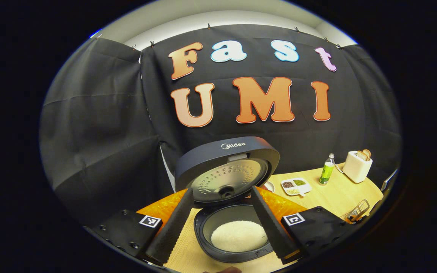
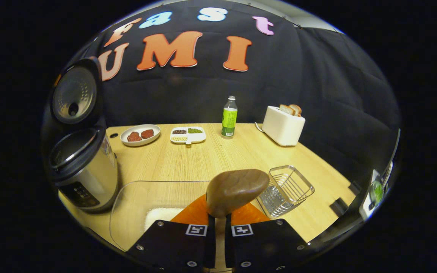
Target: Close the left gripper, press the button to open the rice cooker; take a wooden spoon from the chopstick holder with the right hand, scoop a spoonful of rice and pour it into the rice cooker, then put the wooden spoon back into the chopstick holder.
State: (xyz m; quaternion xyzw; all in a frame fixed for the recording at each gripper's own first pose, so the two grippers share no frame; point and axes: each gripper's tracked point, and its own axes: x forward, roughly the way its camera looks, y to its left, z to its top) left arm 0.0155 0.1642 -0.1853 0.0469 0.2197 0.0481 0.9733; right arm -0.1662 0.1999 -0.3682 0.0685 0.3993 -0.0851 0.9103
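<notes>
In the left gripper view, the left gripper (image 1: 222, 223) hung over the cooker (image 1: 233, 231) with its tongs spread wide, holding nothing. The lid (image 1: 228, 167) stood up at the far side, its perforated inner plate facing the camera, so the button step looked finished. White rice (image 1: 239, 236) lay in the pot, seen between the two fingers (image 1: 171, 227). The gripper seemed parked there to stay clear of the pouring. Far right on the table (image 1: 332, 193) stood a divided dish (image 1: 295, 185), a green bottle (image 1: 327, 169) and a toaster (image 1: 357, 166) with bread in it.

In the right gripper view, the right gripper (image 2: 218, 227) had its tongs pressed nearly together, pinching the spoon (image 2: 236, 190) by its handle; the bowl of the spoon rose just above the fingertips, back side to the camera, so I could not tell whether it carried rice. Below it lay a clear tray (image 2: 135, 201) with a patch of white rice (image 2: 157, 218) in it, near the gripper. The cooker (image 2: 84, 170) stood open at the left, well apart from the spoon. A wire holder (image 2: 286, 189) lay just right of the spoon, presumably the place for its return. A plate (image 2: 140, 135) with two reddish pieces sat at the far side. My judgement: the spoon was held low and close to the tray for scooping or just after it.
</notes>
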